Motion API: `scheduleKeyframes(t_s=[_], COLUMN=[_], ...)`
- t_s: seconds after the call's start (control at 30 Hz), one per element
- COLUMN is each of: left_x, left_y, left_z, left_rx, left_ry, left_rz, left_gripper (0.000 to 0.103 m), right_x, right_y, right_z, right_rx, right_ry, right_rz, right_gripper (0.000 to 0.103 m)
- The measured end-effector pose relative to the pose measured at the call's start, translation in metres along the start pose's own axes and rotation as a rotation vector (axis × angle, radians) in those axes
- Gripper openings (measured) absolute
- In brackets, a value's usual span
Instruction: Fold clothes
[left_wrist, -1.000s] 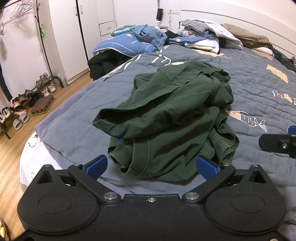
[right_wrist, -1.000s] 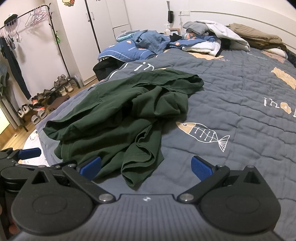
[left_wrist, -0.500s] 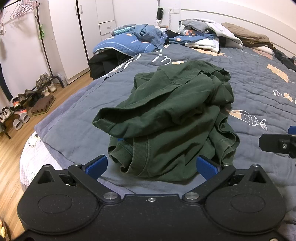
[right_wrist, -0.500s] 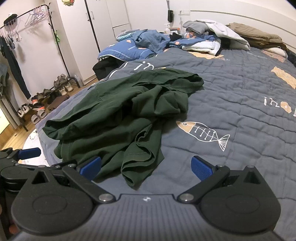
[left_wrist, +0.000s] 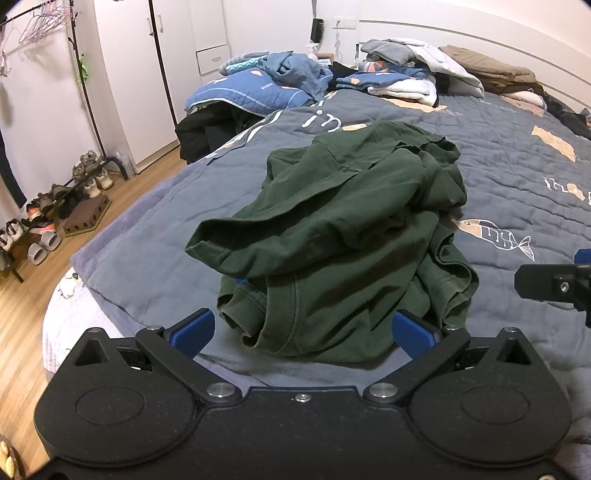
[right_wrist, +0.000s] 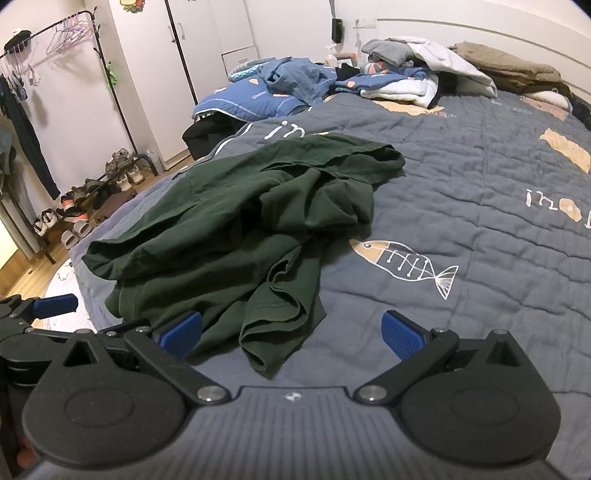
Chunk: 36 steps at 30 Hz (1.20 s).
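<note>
Crumpled dark green shirt (left_wrist: 343, 236) at frame centre on the grey bed quilt (right_wrist: 480, 206). Left gripper (left_wrist: 303, 330) and right gripper (right_wrist: 291, 332) both spread wide, empty, low in frame.

A crumpled shirt (left_wrist: 343, 236) lies on the bed (left_wrist: 517, 173) at the middle of the left wrist frame, just beyond the left gripper (left_wrist: 301, 328) at the bottom edge. A pile of clothes (left_wrist: 406, 74) sits behind it at the upper centre. A shoe rack (left_wrist: 55, 206) stands on the floor (left_wrist: 22, 332) at the left edge, a wardrobe (left_wrist: 162, 74) at the upper left.
</note>
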<state>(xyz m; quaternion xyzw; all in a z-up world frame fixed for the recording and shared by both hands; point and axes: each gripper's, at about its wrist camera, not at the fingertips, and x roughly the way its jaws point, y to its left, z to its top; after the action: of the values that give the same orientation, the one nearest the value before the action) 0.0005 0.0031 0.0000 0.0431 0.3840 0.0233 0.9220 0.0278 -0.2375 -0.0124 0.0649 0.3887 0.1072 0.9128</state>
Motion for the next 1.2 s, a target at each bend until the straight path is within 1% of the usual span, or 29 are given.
scheduleKeyframes(t_s=[0.13, 0.27, 0.43, 0.53, 0.77, 0.9, 1.0, 1.07, 1.13, 1.2], left_x=[-0.002, -0.004, -0.007, -0.006, -0.002, -0.002, -0.003, -0.002, -0.002, -0.001], left_y=[0.002, 0.009, 0.031, 0.052, 0.098, 0.104, 0.108, 0.113, 0.117, 0.121], left_z=[0.002, 0.007, 0.015, 0.022, 0.031, 0.033, 0.036, 0.036, 0.036, 0.036], left_rx=[-0.004, -0.010, -0.056, -0.089, -0.190, -0.189, -0.197, -0.220, -0.244, -0.268], left_ry=[-0.011, -0.029, -0.051, -0.062, -0.101, -0.126, -0.133, -0.126, -0.121, -0.115], left_rz=[-0.009, -0.012, -0.035, -0.033, 0.026, 0.076, 0.078, 0.067, 0.055, 0.043], left_gripper=[0.103, 0.103, 0.103, 0.103, 0.103, 0.103, 0.103, 0.103, 0.103, 0.103], right_x=[0.000, 0.003, 0.017, 0.028, 0.049, 0.064, 0.080, 0.091, 0.101, 0.108], right_y=[-0.003, -0.001, 0.009, 0.019, 0.053, 0.068, 0.074, 0.076, 0.077, 0.076], right_z=[0.003, 0.005, 0.013, 0.024, 0.046, 0.060, 0.067, 0.069, 0.069, 0.067], right_rx=[0.020, 0.024, 0.041, 0.067, 0.106, 0.164, 0.223, 0.251, 0.280, 0.315], right_ry=[0.000, -0.024, -0.033, -0.042, -0.052, -0.056, -0.037, -0.008, 0.016, 0.032], right_rz=[0.016, 0.026, 0.038, 0.075, 0.160, 0.220, 0.256, 0.254, 0.251, 0.248], right_gripper=[0.103, 0.103, 0.103, 0.103, 0.103, 0.101, 0.101, 0.098, 0.091, 0.088])
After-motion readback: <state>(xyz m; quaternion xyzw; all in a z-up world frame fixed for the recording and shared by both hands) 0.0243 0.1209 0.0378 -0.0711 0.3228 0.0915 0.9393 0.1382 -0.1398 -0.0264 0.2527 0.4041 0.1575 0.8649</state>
